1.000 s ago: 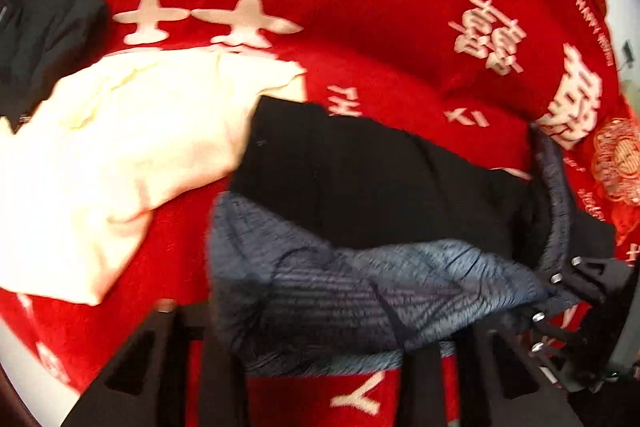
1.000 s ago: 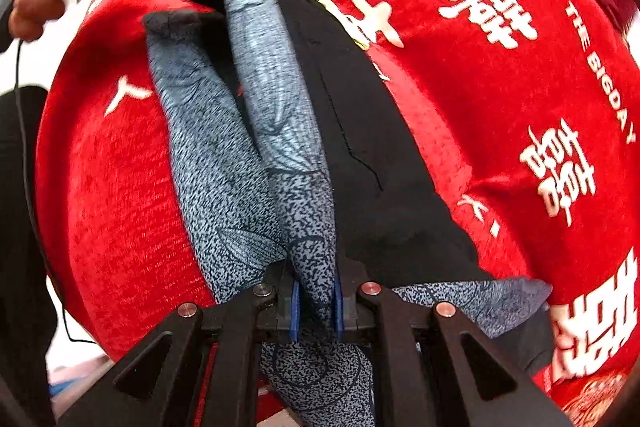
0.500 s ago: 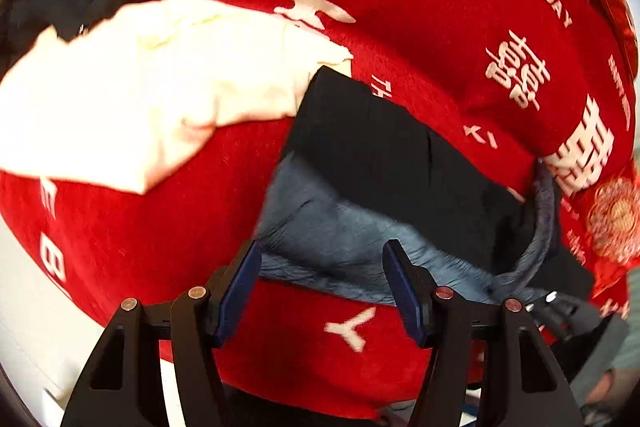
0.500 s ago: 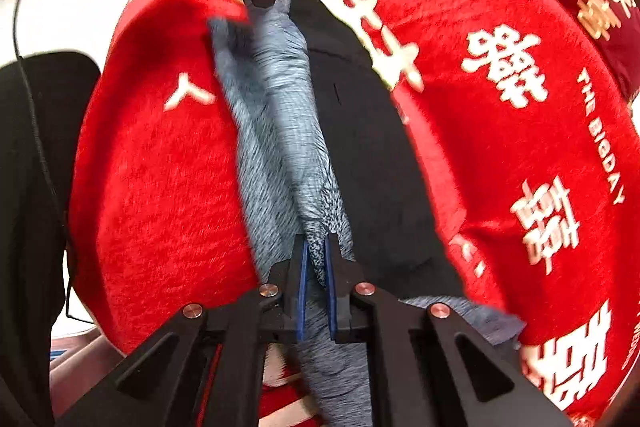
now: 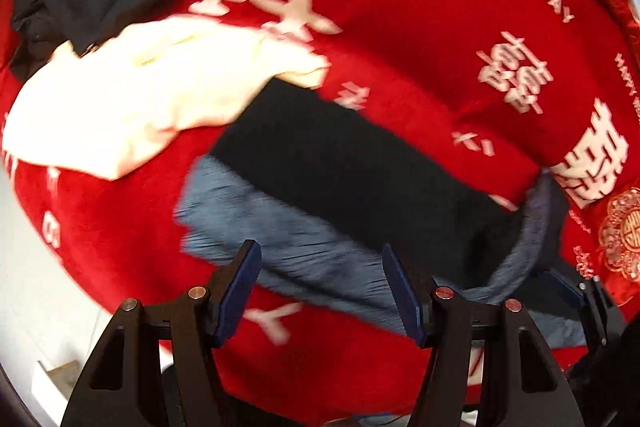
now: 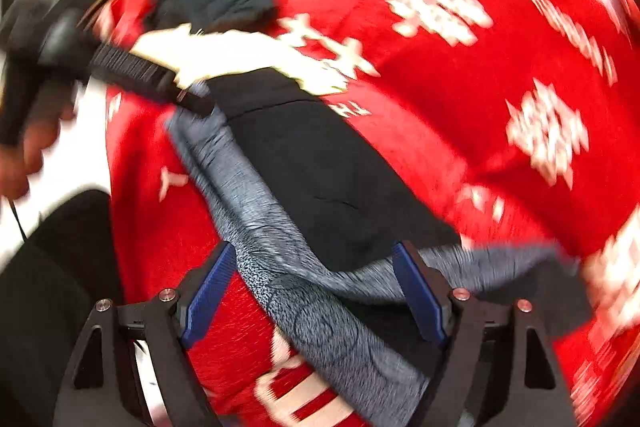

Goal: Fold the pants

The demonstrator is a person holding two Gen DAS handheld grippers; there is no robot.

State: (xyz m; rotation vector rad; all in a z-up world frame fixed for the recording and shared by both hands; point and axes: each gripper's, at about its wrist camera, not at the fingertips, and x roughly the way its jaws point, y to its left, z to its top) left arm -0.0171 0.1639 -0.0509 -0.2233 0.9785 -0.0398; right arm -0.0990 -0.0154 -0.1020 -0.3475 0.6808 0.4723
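Red cloth-covered surface (image 5: pixel 400 39). Pants (image 6: pixel 304 187) lie folded lengthwise, released. Right tool (image 6: pixel 320 291) opening, left tool (image 5: pixel 320 287) apart, empty. Next: regrip, fold crosswise.

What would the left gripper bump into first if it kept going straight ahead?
Most likely the pants: their grey-blue edge lies right ahead of the open left gripper, on the red blanket. Blur makes depth uncertain.

I am looking steeply down from both wrist cameras, close over the red cloth (image 5: pixel 400 67), both sharing the pants (image 5: pixel 340 179) (image 6: pixel 320 179).
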